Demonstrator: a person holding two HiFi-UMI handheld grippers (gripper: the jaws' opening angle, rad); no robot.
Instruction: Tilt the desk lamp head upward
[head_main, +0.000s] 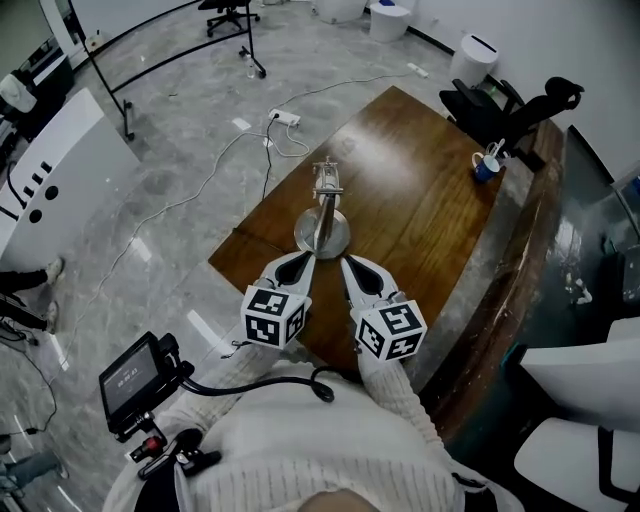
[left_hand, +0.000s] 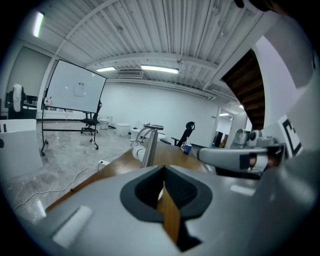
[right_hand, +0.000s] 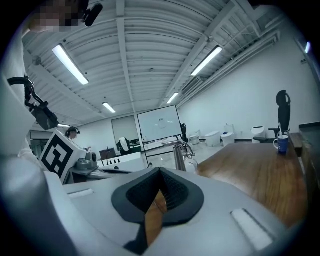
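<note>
A metal desk lamp stands on the wooden table (head_main: 430, 215), with a round base (head_main: 322, 234) and a slim post that carries the lamp head (head_main: 328, 182) on top. In the left gripper view the lamp post (left_hand: 149, 148) rises just beyond the jaws; in the right gripper view the lamp (right_hand: 179, 156) stands left of centre. My left gripper (head_main: 304, 259) and right gripper (head_main: 348, 263) hover side by side just short of the base, one on each side of it. Both are shut with nothing between the jaws, as the left gripper (left_hand: 163, 169) and right gripper (right_hand: 160, 173) views show.
A blue mug (head_main: 486, 167) stands near the table's far right edge, beside a black office chair (head_main: 510, 105). A power strip (head_main: 284, 118) and cables lie on the floor beyond the table. A whiteboard on a wheeled stand (left_hand: 75, 97) stands further off.
</note>
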